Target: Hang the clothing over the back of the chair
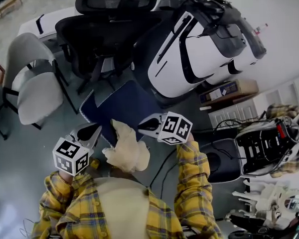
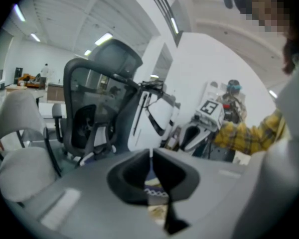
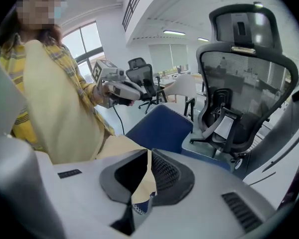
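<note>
The clothing (image 1: 123, 105) is navy outside with a cream lining (image 1: 127, 149) and hangs spread between both grippers in front of me. My left gripper (image 1: 92, 132) is shut on its edge; navy and cream cloth shows between the jaws (image 2: 157, 185). My right gripper (image 1: 147, 125) is shut on the other edge, with cream fabric pinched between its pads (image 3: 142, 183). The black mesh office chair (image 1: 105, 31) stands beyond the garment, its back and headrest upright (image 3: 239, 78), also seen in the left gripper view (image 2: 97, 96).
A grey chair (image 1: 36, 86) stands at the left. A large white and black shell (image 1: 202, 51) sits right of the office chair. A cardboard box (image 1: 228, 90), cables and a white machine (image 1: 265, 142) crowd the right side.
</note>
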Motion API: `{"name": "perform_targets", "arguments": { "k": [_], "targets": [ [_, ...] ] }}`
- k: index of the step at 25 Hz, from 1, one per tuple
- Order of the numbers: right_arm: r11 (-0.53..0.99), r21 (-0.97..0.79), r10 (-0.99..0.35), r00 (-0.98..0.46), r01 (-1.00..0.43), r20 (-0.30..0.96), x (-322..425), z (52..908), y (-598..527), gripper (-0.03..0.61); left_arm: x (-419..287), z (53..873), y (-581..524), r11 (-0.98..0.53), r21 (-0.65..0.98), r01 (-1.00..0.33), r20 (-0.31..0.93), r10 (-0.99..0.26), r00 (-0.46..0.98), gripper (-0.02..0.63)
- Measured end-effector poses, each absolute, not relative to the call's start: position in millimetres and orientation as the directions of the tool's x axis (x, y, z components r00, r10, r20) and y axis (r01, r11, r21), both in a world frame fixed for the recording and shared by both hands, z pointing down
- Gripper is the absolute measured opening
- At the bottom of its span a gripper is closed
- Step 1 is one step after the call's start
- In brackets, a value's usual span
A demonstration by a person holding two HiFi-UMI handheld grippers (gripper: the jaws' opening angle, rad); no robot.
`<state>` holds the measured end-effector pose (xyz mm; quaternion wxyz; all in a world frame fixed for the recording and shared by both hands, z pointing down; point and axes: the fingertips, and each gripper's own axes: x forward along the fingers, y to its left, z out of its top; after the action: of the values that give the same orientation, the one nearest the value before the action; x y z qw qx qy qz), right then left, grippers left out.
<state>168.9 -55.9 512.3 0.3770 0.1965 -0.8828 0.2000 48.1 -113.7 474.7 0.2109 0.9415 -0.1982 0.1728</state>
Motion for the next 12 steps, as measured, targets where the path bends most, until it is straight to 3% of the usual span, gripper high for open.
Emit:
{"name": "perform_targets", "arguments": {
  "k": [6,12],
  "targets": [
    [0.795,-0.198,-0.304,-0.66,-0.573,0.687,169.9,502.8,-41.4,0.032,58.7,471.0,-113.9,-0.842,0.342,-0.417,0.394,-0.274,0.877,0.02],
    [0.687,-0.153,-0.44,-0.573,-0.711,0.691,175.0,513.6,-36.3,0.021,60.9,472.2,-113.9,-0.846,0.353,-0.398,0.375,-0.262,0.889,0.018]
  ]
}}
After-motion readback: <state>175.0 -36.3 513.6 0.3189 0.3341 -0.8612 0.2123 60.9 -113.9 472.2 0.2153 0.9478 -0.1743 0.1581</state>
